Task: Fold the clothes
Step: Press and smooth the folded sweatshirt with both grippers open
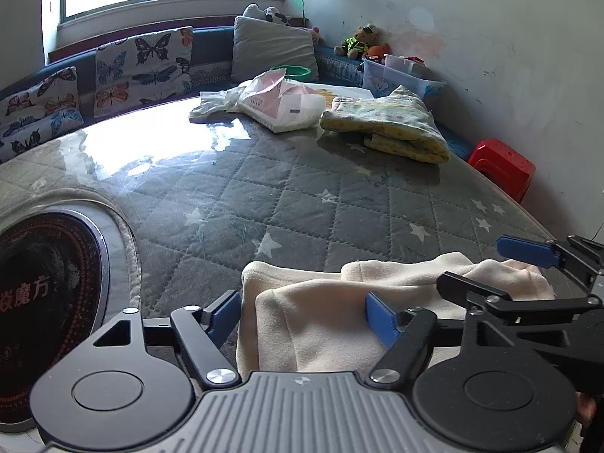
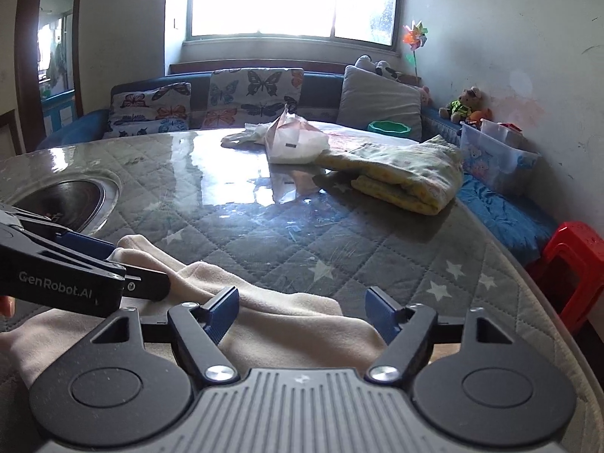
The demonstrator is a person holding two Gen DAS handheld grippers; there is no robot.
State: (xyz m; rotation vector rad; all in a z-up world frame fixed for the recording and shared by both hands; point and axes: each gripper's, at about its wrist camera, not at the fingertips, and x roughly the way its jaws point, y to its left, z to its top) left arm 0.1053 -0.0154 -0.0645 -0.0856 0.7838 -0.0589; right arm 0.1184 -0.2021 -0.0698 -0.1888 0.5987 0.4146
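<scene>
A cream fleece garment (image 1: 313,313) lies folded at the near edge of the quilted grey table cover (image 1: 294,196). My left gripper (image 1: 304,315) is open, its blue pads either side of the garment's left part, just above it. My right gripper (image 2: 302,311) is open over the garment's right part (image 2: 302,324). The right gripper also shows in the left wrist view (image 1: 524,264), open above the cloth's right end. The left gripper also shows in the right wrist view (image 2: 113,260), over the cloth's left end.
A folded yellow patterned cloth (image 1: 396,124) and a plastic bag with paper (image 1: 279,102) lie at the far side. A round black cooktop (image 1: 41,294) is set in the table at left. A red stool (image 1: 502,166) stands at right by the wall. Butterfly cushions (image 1: 143,68) line the back.
</scene>
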